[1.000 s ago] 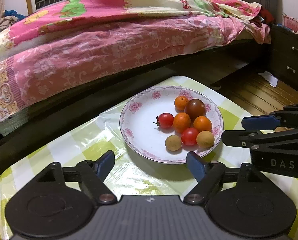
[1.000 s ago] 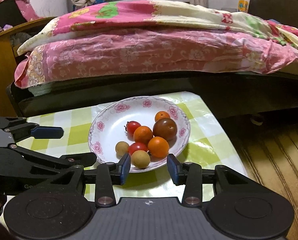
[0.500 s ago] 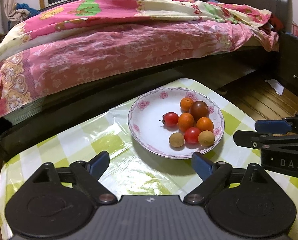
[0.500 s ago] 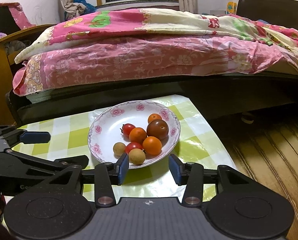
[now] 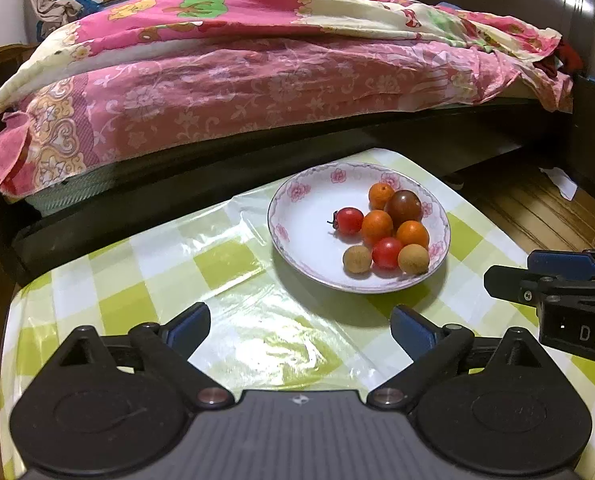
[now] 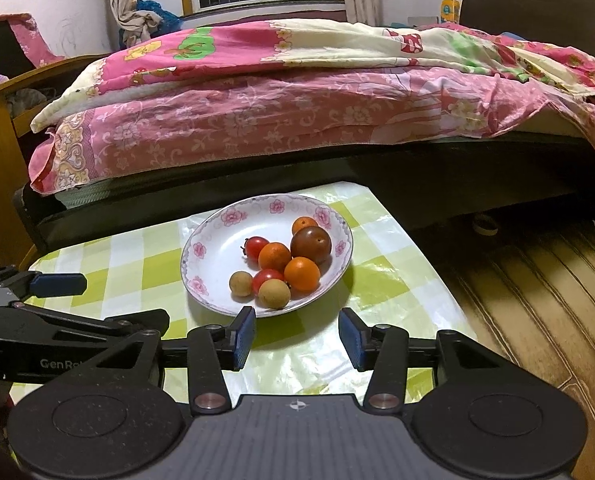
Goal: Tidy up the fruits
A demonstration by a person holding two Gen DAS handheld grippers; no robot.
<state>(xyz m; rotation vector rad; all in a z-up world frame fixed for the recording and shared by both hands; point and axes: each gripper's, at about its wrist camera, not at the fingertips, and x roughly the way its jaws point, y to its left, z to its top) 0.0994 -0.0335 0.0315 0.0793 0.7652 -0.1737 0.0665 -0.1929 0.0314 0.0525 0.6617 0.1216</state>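
In the left wrist view, the left gripper point(image 5: 300, 326) is hovering over the checked tablecloth point(image 5: 225, 264), and its jaws are opening wide with nothing between them. The plate point(image 5: 305, 216) with pink flowers on the rim is lying ahead of it on the table. Eight small fruits are sitting together on the right half of the plate: two red tomatoes point(image 5: 348, 220), three orange fruits point(image 5: 377, 225), one dark brown fruit point(image 5: 404, 207) and two tan round fruits point(image 5: 356, 259) at the near side. The right gripper point(image 5: 553, 276) is showing at the right edge, apart from the plate. A bed with a pink blanket point(image 5: 257, 92) is standing behind the table.

In the right wrist view, the right gripper point(image 6: 296, 334) is staying just before the near rim of the plate point(image 6: 213, 240). Its jaws are partly apart and gripping nothing; the fruits are lying beyond the blue pads point(image 6: 244, 332). The left gripper point(image 6: 57, 300) is reaching in from the left side, over the tablecloth point(image 6: 137, 264). A wooden floor point(image 6: 537, 300) is lying to the right of the table.
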